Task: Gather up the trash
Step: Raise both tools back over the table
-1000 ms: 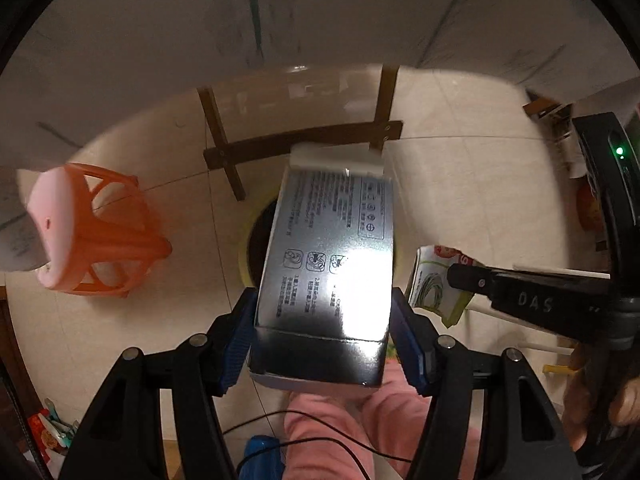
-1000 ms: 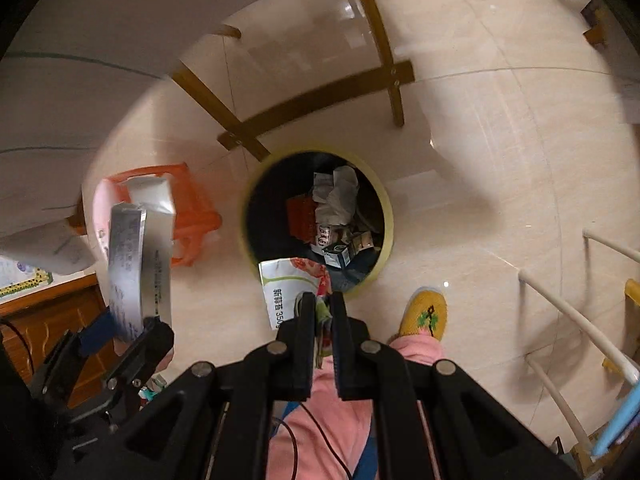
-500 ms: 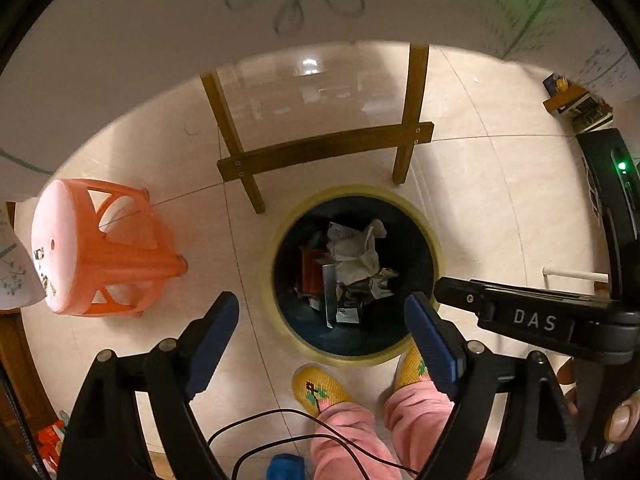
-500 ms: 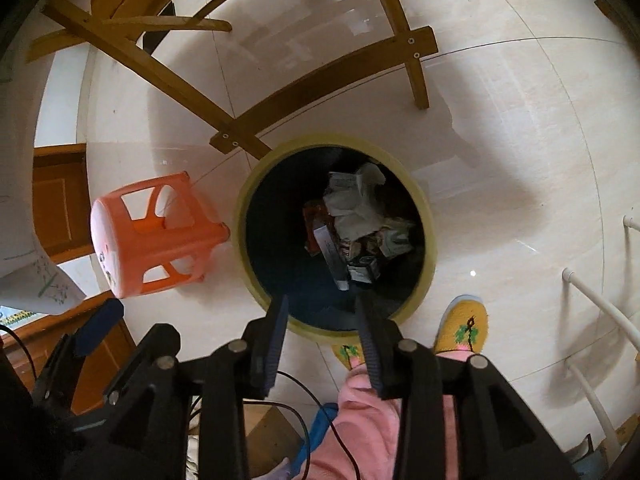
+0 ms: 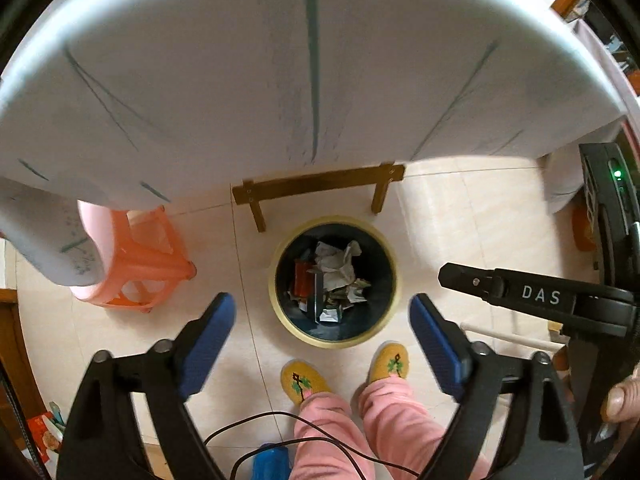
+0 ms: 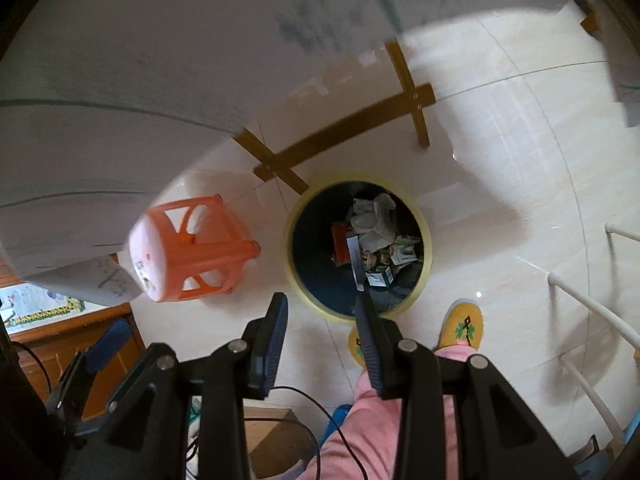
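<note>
A round bin [image 5: 394, 308] [image 6: 427, 240] with a yellow rim stands on the tiled floor below both grippers. Inside it lie crumpled paper [image 5: 334, 266] [image 6: 372, 220], a red pack, small cartons and a long silver box [image 5: 319, 300] [image 6: 355, 260] on its edge. My left gripper [image 5: 322, 312] hangs high above the bin, its blue-padded jaws still opening, with nothing between them. My right gripper [image 6: 322, 312] stands open and empty over the bin's near rim. Its black body [image 5: 540, 296] also shows at the right of the left wrist view.
A white-clothed table edge [image 5: 312, 80] [image 6: 160, 60] fills the top of both views, with wooden legs and a crossbar [image 5: 316, 186] beneath. An orange plastic stool [image 5: 148, 264] [image 6: 196, 248] stands left of the bin. A person's yellow slippers [image 5: 304, 380] and pink trouser legs are below, white rails [image 6: 592, 312] at right.
The silver box left the left gripper and the green-white packet left the right one; both jaws spread apart. Both grippers have risen, and the bin looks smaller and the table edge nearer.
</note>
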The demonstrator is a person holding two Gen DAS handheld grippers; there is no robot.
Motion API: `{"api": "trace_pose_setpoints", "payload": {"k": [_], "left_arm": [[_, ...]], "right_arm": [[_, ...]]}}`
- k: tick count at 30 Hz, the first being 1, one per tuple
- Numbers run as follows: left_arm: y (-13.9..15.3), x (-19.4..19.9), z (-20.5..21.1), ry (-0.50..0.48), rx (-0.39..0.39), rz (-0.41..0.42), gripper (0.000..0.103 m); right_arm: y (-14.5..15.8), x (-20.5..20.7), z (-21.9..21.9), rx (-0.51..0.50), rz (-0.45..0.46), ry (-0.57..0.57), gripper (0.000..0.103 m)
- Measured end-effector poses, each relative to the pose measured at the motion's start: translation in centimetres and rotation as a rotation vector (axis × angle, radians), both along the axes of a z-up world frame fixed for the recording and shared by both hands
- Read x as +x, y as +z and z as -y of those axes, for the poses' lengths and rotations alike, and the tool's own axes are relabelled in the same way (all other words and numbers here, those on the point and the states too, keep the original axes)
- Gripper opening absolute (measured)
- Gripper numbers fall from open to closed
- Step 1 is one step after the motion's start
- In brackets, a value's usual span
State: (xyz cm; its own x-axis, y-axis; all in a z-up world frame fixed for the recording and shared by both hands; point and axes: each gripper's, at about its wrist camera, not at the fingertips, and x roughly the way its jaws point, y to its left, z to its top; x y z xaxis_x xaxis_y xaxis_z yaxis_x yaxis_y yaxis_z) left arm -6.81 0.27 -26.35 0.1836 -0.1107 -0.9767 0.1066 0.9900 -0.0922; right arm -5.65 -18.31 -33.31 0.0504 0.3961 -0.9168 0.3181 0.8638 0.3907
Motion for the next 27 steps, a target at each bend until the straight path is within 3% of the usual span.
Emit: {"api": "trace_pose_setpoints", "payload": {"k": [7,13,22,27], "left_arm": [[8.7,-0.4,0.6,-0.059,-0.019,0.085,0.102],[15.4,0.3,1.0,-0.094,-0.083,0.151,0.102],[23.0,1.7,1.6,-0.226,-0.092,0.281,0.102],[25.2,3.1,2.1,-0.292,-0.085,0.337,0.102]], "right_arm": [[8.2,-1.3,0.3,-0.012,0.063,0.007,0.039],[14.4,-2.0,0.6,-0.06,0.114,0.031,0.045],[22.4,-1.8,1.1,-0.152,0.243,-0.043,0.048],[25.3,-1.9,1.5,-0.177,0.328,-0.113,0.048]]}}
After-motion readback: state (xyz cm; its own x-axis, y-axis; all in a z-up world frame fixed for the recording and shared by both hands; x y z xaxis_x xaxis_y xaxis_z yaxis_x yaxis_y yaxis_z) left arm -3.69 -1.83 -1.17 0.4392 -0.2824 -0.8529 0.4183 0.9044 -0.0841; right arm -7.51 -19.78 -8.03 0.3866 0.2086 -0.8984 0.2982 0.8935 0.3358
